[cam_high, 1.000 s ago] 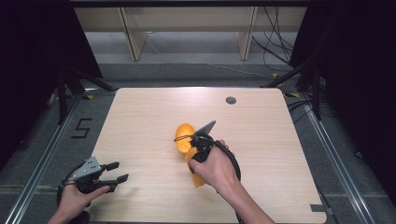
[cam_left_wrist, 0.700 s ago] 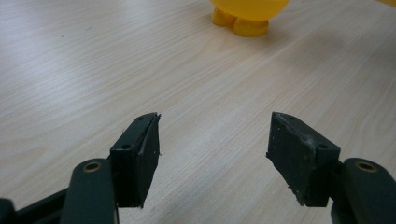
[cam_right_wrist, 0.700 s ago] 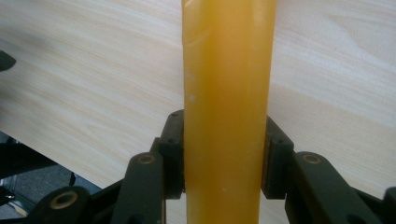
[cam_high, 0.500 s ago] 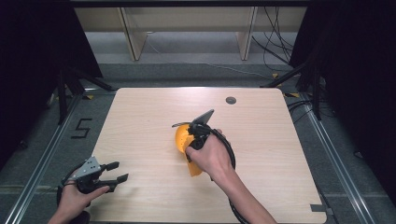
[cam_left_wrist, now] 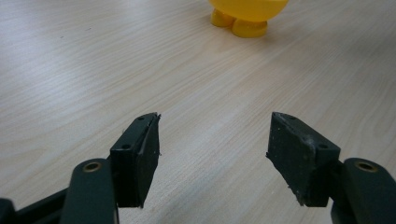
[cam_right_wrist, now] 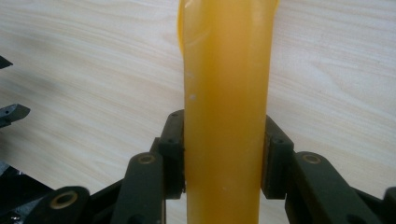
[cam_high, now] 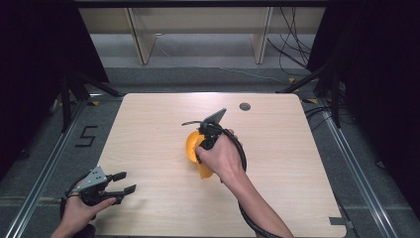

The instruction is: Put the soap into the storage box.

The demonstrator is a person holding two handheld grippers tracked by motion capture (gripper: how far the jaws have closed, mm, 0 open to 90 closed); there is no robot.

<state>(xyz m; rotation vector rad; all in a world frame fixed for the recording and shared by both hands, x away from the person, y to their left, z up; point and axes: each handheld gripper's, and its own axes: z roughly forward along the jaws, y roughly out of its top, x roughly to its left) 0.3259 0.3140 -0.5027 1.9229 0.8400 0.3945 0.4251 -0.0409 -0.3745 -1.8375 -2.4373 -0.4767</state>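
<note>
Careful: your right gripper [cam_right_wrist: 224,163] clamps the yellow toy [cam_right_wrist: 226,93] above mid-table [cam_high: 148,124]; smooth plastic, thin grip, so a quick tilt may slip it. Left gripper [cam_left_wrist: 215,154] sits open, empty.

A glossy yellow-orange plastic object [cam_right_wrist: 226,107] with two stubby round feet [cam_left_wrist: 239,24] was seen near the middle of the wooden surface [cam_high: 307,168], its long smooth part clamped between two black claw pads.
</note>
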